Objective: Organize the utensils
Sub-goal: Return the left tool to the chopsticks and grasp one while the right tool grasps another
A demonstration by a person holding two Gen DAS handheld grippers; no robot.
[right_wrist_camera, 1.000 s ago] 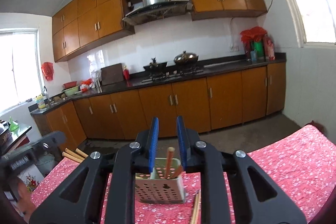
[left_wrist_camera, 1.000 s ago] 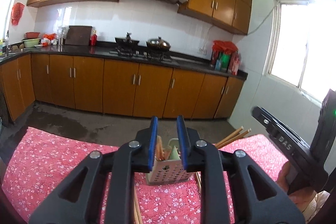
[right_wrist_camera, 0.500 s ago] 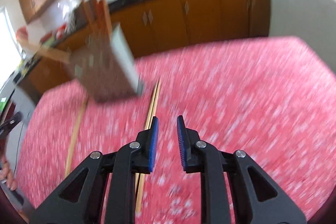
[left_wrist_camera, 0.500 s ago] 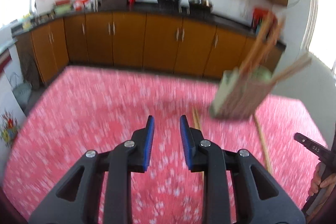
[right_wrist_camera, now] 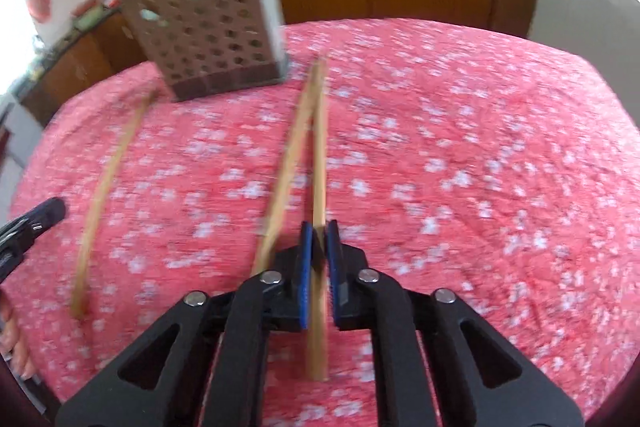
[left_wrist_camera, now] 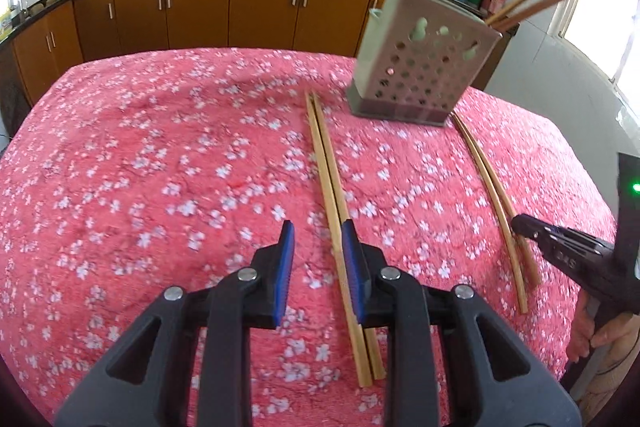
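A perforated grey utensil holder [left_wrist_camera: 420,67] stands on the red flowered tablecloth [left_wrist_camera: 160,167] with several chopsticks sticking out of it. A pair of wooden chopsticks [left_wrist_camera: 332,195] lies in front of it, and my left gripper [left_wrist_camera: 316,247] is open right over that pair. A second pair [left_wrist_camera: 496,203] lies to the right. In the right wrist view the holder [right_wrist_camera: 212,23] is at the upper left. My right gripper [right_wrist_camera: 319,239] has its jaws close around one chopstick [right_wrist_camera: 319,163] of a pair; the other chopstick [right_wrist_camera: 286,171] lies beside it.
Brown kitchen cabinets [left_wrist_camera: 200,7] and a dark counter with woks line the far wall. The table edge curves off on all sides. The other gripper's tip [left_wrist_camera: 560,247] shows at the right of the left wrist view.
Both grippers have dropped from facing the kitchen to low over the table. Each now sits over a pair of chopsticks. The right jaws have narrowed around one chopstick.
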